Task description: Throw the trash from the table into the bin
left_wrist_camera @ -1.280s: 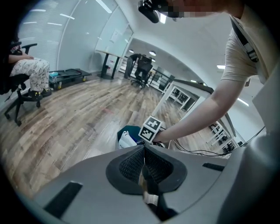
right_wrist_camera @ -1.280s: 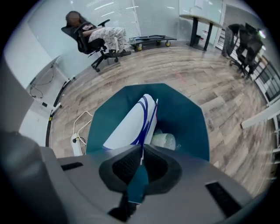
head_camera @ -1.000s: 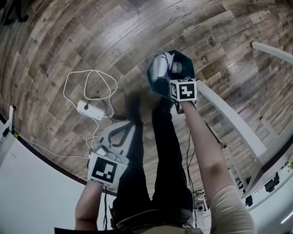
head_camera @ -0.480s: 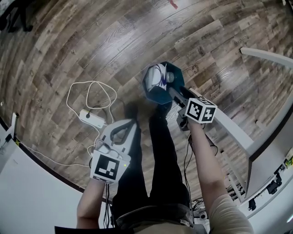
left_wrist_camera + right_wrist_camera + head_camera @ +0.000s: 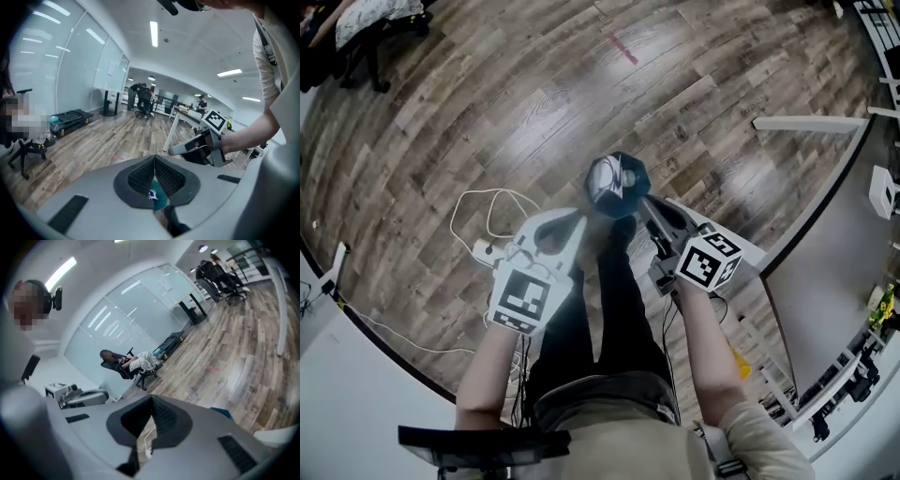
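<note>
The blue bin [image 5: 614, 183] stands on the wood floor in front of the person's legs, with a white and blue wrapper [image 5: 607, 174] inside. My right gripper [image 5: 646, 202] hangs just right of the bin and above it; its jaws have just been closing and are shut with nothing between them [image 5: 152, 398]. My left gripper [image 5: 578, 218] is left of the bin, also raised, shut and empty [image 5: 154, 157]. The bin [image 5: 158, 200] shows through the gap below the left jaws. The right gripper [image 5: 197, 146] appears in the left gripper view.
A white power strip [image 5: 484, 249] with a looping cable [image 5: 492, 202] lies on the floor left of the bin. The white table [image 5: 825, 272] and its frame [image 5: 741, 246] stand at the right. A person sits on an office chair [image 5: 136, 363] far off.
The right gripper has pulled back and up from over the bin, and its jaws have closed. The left gripper has risen too. The bin looks smaller and farther below.
</note>
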A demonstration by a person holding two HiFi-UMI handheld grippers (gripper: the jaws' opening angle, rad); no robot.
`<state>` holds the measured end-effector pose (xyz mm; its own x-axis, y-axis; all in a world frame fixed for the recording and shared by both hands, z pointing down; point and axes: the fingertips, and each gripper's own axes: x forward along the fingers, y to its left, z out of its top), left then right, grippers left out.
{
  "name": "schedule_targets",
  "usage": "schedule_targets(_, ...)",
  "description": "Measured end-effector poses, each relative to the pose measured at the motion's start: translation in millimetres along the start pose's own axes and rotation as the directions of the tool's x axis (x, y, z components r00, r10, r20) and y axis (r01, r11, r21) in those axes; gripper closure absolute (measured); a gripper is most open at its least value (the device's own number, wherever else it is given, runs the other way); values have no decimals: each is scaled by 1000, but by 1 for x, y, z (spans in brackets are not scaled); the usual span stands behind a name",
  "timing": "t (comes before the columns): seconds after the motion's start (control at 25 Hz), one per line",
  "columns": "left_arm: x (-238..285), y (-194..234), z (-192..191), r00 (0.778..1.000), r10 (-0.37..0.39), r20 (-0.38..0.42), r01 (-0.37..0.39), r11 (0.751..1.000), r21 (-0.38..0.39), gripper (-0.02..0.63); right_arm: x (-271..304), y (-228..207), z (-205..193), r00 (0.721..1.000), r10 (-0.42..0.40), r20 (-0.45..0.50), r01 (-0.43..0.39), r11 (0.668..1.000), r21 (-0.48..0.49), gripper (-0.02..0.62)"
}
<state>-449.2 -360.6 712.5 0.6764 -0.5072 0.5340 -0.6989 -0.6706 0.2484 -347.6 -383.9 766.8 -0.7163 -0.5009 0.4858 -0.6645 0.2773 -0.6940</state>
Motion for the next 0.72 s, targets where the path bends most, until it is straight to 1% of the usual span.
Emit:
schedule_targets(0.08,-11,-8,29,999,1,35,-1,1000,12,592,-17,26,11,1000,-12,-17,11,997,-79,580)
schedule_targets(0.12,-16,-14,42,999,-7,51,6,1000,15,592,-27,40,18,1000,-4,-11,3,995,-97,580)
schedule_targets(0.16,-22,-20,54,998,-18,65,17,1000,18,592,-38,56,26,1000,16,4,-16,994,-106,580)
schedule_targets(0.24,-39,-31,70,997,-42,70,40,999,37,592,-53,95,38,996,83,29,-78,988,-130,580)
schedule_targets(0.28,-50,-34,73,997,-46,62,43,998,52,592,-59,116,39,993,113,30,-107,983,-151,580)
schedule_targets(0.36,-73,-36,80,998,-36,50,32,996,77,592,-73,150,41,989,148,27,-140,971,-196,580)
schedule_targets(0.56,-113,-54,109,997,-22,75,14,994,104,592,-128,205,57,980,176,89,-151,959,-239,580)
schedule_targets(0.64,-124,-64,124,994,-31,100,20,993,117,592,-149,224,63,974,188,125,-153,956,-250,580)
schedule_targets(0.72,-134,-77,141,990,-58,126,40,990,138,592,-167,243,67,968,194,161,-148,954,-262,580)
